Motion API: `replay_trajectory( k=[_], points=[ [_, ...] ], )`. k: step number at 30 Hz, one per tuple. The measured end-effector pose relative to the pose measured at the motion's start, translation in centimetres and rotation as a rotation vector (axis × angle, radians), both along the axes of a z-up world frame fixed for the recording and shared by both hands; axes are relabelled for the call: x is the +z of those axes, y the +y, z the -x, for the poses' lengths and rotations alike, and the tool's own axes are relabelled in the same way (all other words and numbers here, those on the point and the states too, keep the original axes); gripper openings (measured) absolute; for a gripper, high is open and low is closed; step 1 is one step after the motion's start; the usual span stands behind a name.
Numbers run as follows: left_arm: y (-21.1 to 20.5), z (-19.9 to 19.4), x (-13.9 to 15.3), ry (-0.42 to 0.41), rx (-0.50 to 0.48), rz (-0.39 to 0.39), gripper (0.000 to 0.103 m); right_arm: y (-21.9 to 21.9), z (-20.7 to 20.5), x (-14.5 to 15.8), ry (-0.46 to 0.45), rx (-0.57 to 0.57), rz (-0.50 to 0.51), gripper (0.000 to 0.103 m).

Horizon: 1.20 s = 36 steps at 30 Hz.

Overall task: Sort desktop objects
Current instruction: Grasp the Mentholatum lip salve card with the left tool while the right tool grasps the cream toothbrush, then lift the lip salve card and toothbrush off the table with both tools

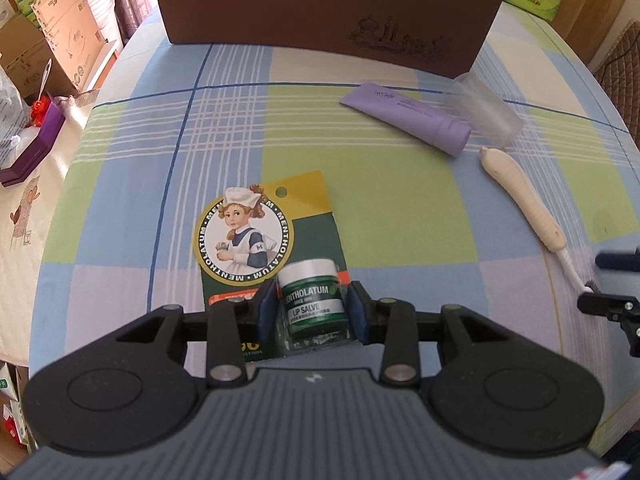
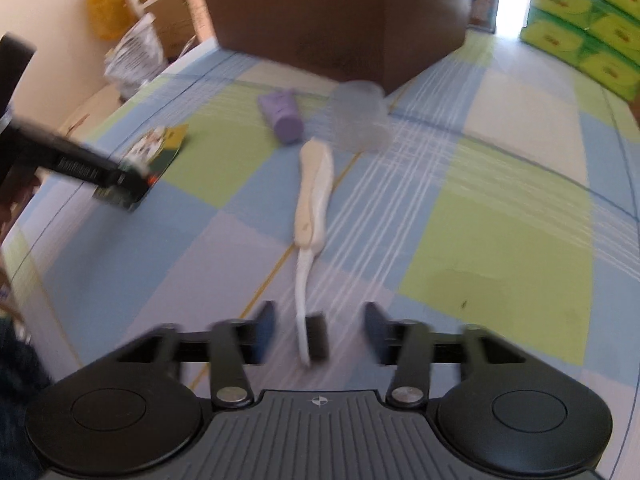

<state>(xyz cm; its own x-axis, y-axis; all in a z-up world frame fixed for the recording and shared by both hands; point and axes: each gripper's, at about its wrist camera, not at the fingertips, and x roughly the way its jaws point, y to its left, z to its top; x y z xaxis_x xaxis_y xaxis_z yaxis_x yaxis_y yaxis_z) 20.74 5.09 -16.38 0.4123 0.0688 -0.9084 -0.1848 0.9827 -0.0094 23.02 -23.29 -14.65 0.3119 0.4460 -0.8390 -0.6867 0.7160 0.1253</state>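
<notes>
Presently my left tongs (image 1: 312,312) are closed narrow, their blue pads pressing both sides of the clear blister on the lip salve pack (image 1: 310,296), whose backing card lies flat on the checked cloth of the counter (image 1: 360,184). My right tongs (image 2: 320,336) stand part open, a pad on either side of the dark bristle head of the toothbrush (image 2: 314,196); neither pad touches it, so nothing is held there.

Risks noted, nearest first:
- Left grip bears on thin plastic, not on the jar itself. The blister may buckle, or the card may swing and peel loose on lifting.
- Right tongs straddle only the head end. The cream handle runs well away from them, so a grip here would likely let the handle droop or pivot. The view is blurred, so alignment over the head cannot be confirmed.
- The handle's far end lies just beside the purple tube (image 2: 282,114) and the clear cup (image 2: 362,116) lying on its side. A dragged toothbrush could nudge either, and the cup would roll.
- The brown box (image 2: 340,36) stands beyond them, well apart from both tongs; a long carry gives a poor grip time to fail.
</notes>
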Motion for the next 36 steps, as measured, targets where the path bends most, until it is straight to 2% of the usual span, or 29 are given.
replay_trajectory(
  k=[9, 11, 19, 20, 21, 22, 23, 36],
  points=[
    [0.3, 1.0, 0.1, -0.013, 0.007, 0.010, 0.034, 4.4, -2.3, -1.3, -0.075, -0.013, -0.002, 0.055],
    [0.3, 1.3, 0.1, -0.013, 0.006, 0.008, 0.034, 5.5, -2.6, -1.6, -0.103, -0.005, 0.030, 0.055],
    [0.4, 2.3, 0.1, -0.028, -0.019, 0.003, 0.034, 5.8, -2.3, -1.8, -0.111, -0.022, 0.041, 0.054],
    [0.4, 2.3, 0.2, -0.028, -0.025, 0.001, 0.034, 5.8, -2.1, -1.8, -0.111, -0.022, 0.042, 0.049],
    [0.3, 2.3, 0.2, -0.026, -0.032, -0.003, 0.033, 6.0, -1.9, -1.7, -0.113, -0.010, 0.038, 0.037],
    [0.2, 2.3, 0.2, -0.026, -0.040, -0.005, 0.031, 6.0, -1.6, -1.6, -0.117, 0.007, 0.034, 0.030],
    [0.1, 2.2, 0.2, -0.027, -0.047, -0.005, 0.028, 6.2, -1.3, -1.6, -0.121, 0.019, 0.037, 0.017],
    [-0.4, 1.7, 0.4, -0.016, -0.067, -0.009, 0.027, 5.8, 0.4, -1.2, -0.061, 0.032, 0.017, 0.017]
  ],
)
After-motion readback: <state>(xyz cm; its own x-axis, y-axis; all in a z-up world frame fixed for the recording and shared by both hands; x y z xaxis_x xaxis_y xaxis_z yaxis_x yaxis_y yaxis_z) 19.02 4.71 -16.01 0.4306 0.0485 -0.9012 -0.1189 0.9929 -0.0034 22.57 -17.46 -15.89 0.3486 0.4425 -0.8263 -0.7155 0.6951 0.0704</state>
